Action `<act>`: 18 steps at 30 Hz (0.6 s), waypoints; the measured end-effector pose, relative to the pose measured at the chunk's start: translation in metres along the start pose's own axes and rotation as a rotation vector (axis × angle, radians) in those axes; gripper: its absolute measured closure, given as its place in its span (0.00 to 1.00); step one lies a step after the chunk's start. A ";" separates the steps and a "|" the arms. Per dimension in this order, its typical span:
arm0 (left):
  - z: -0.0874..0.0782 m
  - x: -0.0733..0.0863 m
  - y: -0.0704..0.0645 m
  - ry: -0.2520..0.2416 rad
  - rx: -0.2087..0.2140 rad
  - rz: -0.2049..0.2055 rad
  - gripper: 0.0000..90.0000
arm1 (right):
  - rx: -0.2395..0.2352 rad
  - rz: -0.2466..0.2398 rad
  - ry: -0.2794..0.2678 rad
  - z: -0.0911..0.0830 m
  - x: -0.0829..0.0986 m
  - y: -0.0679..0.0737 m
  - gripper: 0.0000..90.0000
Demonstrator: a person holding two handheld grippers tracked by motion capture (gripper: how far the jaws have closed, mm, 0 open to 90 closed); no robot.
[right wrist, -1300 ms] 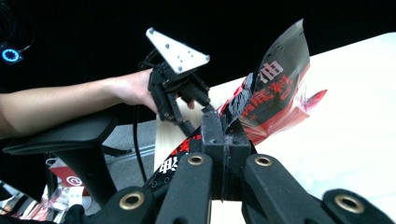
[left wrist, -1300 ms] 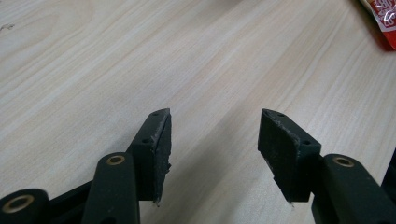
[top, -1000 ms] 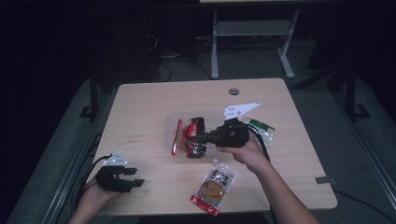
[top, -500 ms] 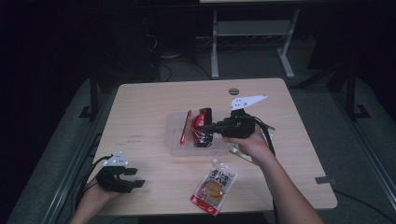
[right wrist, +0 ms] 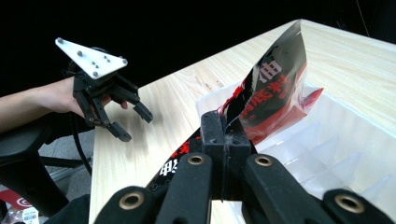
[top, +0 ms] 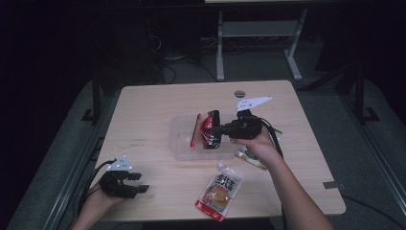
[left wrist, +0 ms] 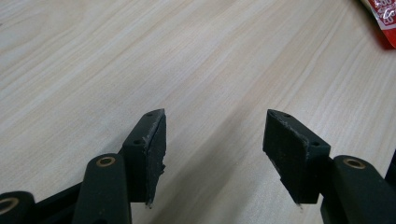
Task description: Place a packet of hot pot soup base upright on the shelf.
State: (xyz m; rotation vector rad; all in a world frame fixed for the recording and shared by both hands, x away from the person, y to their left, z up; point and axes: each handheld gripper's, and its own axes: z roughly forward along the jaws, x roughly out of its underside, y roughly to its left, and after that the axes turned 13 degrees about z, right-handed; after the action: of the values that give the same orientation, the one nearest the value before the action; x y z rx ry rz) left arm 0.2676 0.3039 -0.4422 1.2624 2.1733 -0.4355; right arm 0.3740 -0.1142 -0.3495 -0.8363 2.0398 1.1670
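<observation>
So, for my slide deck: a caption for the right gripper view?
Right gripper shut on a red-and-black packet above a clear tray.

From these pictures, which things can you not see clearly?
- Green packet: high view, mostly hidden under the right hand.
- Red-and-black packet: right gripper view, its lower end hidden behind the right gripper shut on it; print too blurred to read.
- Red pouch: left gripper view, cut off by the top right corner.
- Clear tray: high view, inside too dim.
</observation>
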 end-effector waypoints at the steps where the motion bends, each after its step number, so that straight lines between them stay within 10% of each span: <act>1: 0.000 0.000 0.000 0.000 0.001 -0.001 0.44 | 0.000 0.000 0.000 0.000 0.000 0.000 1.00; 18: 0.002 0.000 0.000 0.001 0.012 0.002 0.43 | 0.026 0.027 0.050 0.024 -0.008 -0.010 1.00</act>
State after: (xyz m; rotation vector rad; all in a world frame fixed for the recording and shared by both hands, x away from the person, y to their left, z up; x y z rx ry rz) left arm 0.2679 0.3026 -0.4438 1.2709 2.1728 -0.4477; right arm 0.3915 -0.0954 -0.3582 -0.8358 2.1082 1.1417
